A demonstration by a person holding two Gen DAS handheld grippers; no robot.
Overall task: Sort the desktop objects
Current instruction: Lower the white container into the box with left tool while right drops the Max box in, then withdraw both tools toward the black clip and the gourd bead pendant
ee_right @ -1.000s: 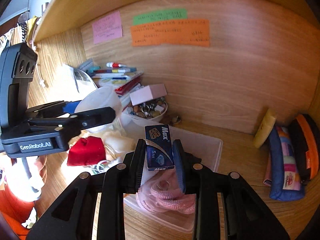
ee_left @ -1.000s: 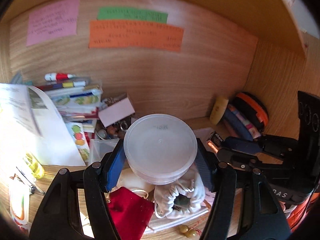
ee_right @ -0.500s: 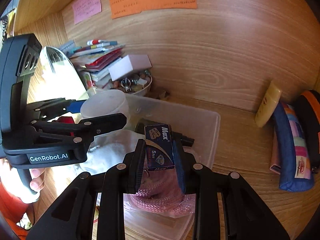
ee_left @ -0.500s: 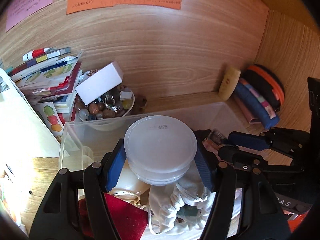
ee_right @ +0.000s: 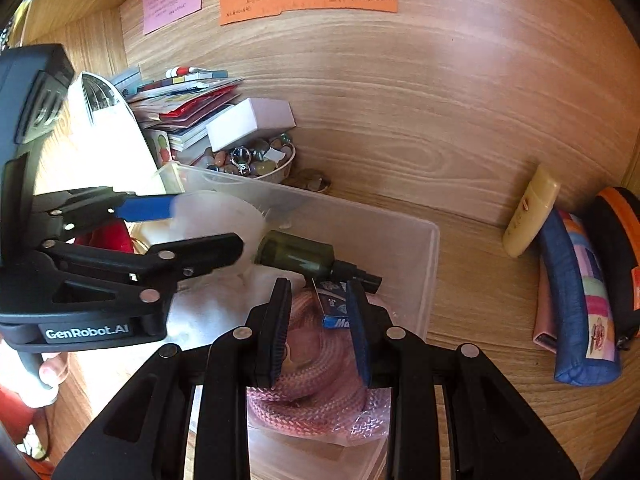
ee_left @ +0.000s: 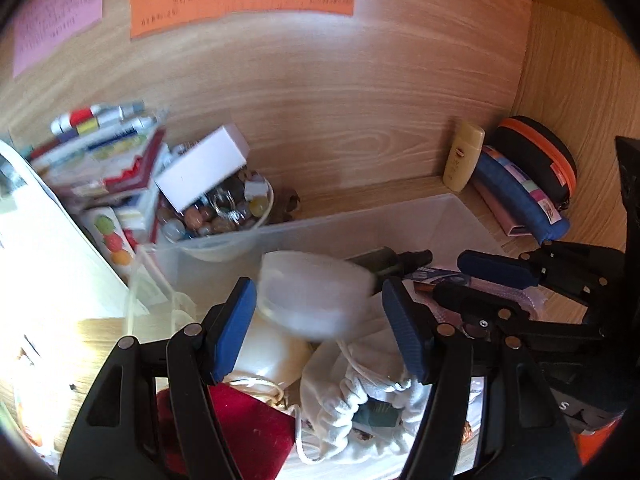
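Note:
My left gripper (ee_left: 320, 320) is open; the round white lidded container (ee_left: 314, 294) is blurred between the spread blue pads, dropping into the clear plastic bin (ee_left: 360, 224). My right gripper (ee_right: 320, 320) is open too; the blue Max staples box (ee_right: 334, 312) lies loose by its right pad, on a pink coiled rope (ee_right: 316, 384) in the bin (ee_right: 430, 264). A dark green bottle (ee_right: 300, 258) lies in the bin. White drawstring pouch (ee_left: 360, 404) and red pouch (ee_left: 244, 428) lie below the left gripper.
A bowl of stones and rings (ee_left: 224, 216) with a white box (ee_left: 200, 168) on it stands behind the bin. Stacked booklets and pens (ee_left: 104, 148) sit at left. A yellow tube (ee_right: 530, 210), blue pouch (ee_right: 576, 304) and orange-black case (ee_left: 536, 156) lean at right.
Both grippers lowered over the bin and opened. The left one let go of the white container, which is falling. The right one let go of the staples box, which has dropped onto the rope.

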